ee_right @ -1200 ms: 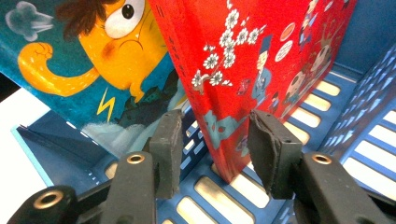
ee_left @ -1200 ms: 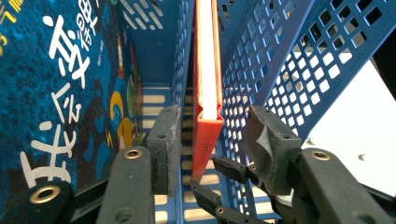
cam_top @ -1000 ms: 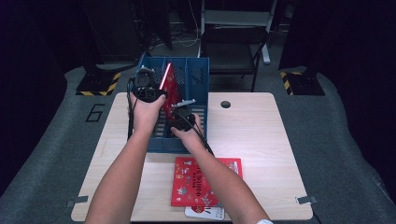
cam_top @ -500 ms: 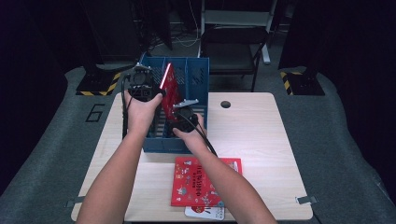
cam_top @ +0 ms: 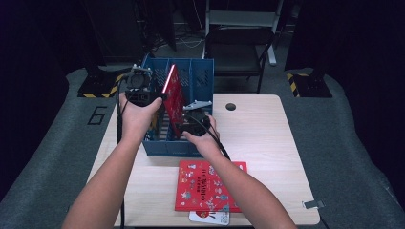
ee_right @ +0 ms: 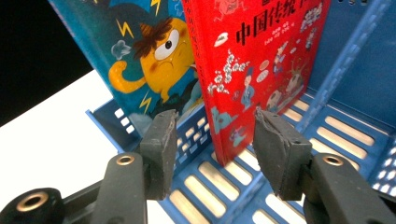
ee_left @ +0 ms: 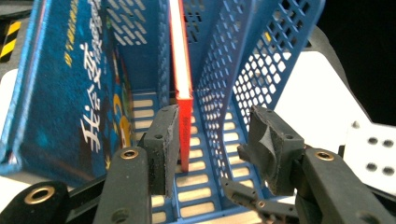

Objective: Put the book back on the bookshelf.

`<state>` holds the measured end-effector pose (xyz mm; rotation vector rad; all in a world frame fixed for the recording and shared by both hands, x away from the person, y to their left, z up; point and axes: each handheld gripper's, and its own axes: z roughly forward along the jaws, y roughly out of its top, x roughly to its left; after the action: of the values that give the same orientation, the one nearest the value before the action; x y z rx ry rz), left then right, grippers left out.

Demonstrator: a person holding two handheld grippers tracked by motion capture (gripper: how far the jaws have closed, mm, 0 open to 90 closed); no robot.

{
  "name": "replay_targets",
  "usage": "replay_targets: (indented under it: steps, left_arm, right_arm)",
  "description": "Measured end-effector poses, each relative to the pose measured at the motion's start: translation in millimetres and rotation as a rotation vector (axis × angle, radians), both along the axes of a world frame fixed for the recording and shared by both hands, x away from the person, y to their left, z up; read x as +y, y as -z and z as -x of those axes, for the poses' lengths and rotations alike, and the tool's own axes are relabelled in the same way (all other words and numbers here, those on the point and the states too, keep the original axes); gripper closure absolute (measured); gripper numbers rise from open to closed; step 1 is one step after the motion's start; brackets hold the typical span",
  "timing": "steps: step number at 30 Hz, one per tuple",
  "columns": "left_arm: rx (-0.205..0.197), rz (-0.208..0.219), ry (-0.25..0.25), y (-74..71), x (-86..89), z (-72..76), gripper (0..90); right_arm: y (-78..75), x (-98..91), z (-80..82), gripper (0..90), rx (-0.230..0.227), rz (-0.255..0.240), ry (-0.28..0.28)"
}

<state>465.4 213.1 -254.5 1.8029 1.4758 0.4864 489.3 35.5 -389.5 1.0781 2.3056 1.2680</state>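
Red book (cam_top: pixel 174 98) stands upright in middle compartment of blue file rack (cam_top: pixel 157 145), leaning slightly; its lower part hidden behind rack wall in high view. Blue picture book (ee_right: pixel 154 51) in the next compartment, top cut off in right gripper view, title partly legible only in left gripper view.

Left hand-held gripper (cam_top: pixel 139 90) above rack's left rear; jaws apart, red book's spine (ee_left: pixel 183 93) lies between them, close to the left pad, contact hard to judge, right pad clear of it. Right hand-held gripper (cam_top: pixel 191 125) at rack's front; jaws spread, red book's lower corner between them with gaps both sides, not pressed. Right jaws have just been opening.

Second red book (cam_top: pixel 210 186) flat on surface (cam_top: pixel 267 138) near front edge, partly covered by right forearm; a white card (cam_top: pixel 209 218) pokes out beneath it, mostly hidden. Right half of surface open. Rack's slotted floor bare beside red book
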Motion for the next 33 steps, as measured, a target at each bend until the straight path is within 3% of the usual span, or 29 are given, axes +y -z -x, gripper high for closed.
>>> replay_targets:
  steps: [7, 17, 28, 33]
  left_arm:
    - [-0.003, 0.003, 0.056, 4.6, 3.5, 20.8, 54.5]
    - [0.0, 0.039, 0.08, 17.0, 18.0, 44.0, 55.1]
    - [0.001, 0.063, 0.097, 50.8, 30.5, 70.5, 55.4]
    - [0.012, 0.103, 0.107, 71.8, 32.0, 81.0, 55.4]
  right_arm:
    - [-6.9, -21.4, 14.3, 49.4, -0.025, -0.008, -0.015]
    - [-7.5, -41.7, 41.0, 49.2, -0.043, -0.029, -0.022]
    - [1.6, -56.4, 68.9, 48.1, -0.045, -0.033, -0.032]
    - [8.1, -64.0, 82.6, 46.9, -0.046, -0.035, -0.031]
